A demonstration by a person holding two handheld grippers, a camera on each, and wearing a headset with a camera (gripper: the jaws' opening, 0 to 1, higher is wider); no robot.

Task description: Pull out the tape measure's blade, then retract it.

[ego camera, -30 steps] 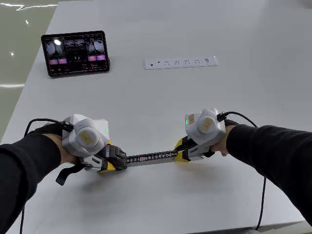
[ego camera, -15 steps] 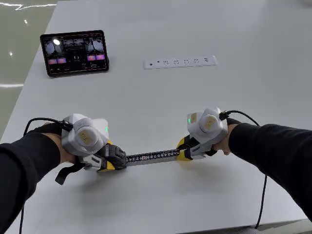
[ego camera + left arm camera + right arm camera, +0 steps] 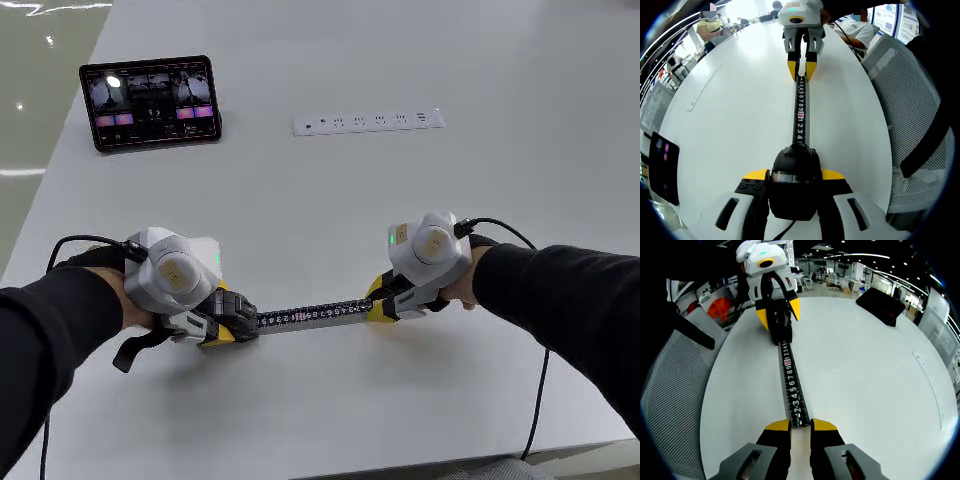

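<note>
The black tape measure case (image 3: 794,180) sits between the yellow-tipped jaws of my left gripper (image 3: 794,176), which is shut on it low over the white table. Its blade (image 3: 800,107), black with white numbers, runs straight out to my right gripper (image 3: 800,425), which is shut on the blade's end. In the head view the left gripper (image 3: 222,322) holds the case (image 3: 233,317) at lower left, the blade (image 3: 310,316) spans the gap just above the table, and the right gripper (image 3: 378,306) pinches its tip at centre right.
A tablet (image 3: 150,101) with a lit screen lies at the table's far left. A white power strip (image 3: 368,122) lies farther back near the middle. A black cable (image 3: 537,395) trails off the near right edge. A mesh chair (image 3: 910,95) stands beside the table.
The two grippers have drawn a little farther apart, and slightly more blade shows between them. The headset view has shifted a bit.
</note>
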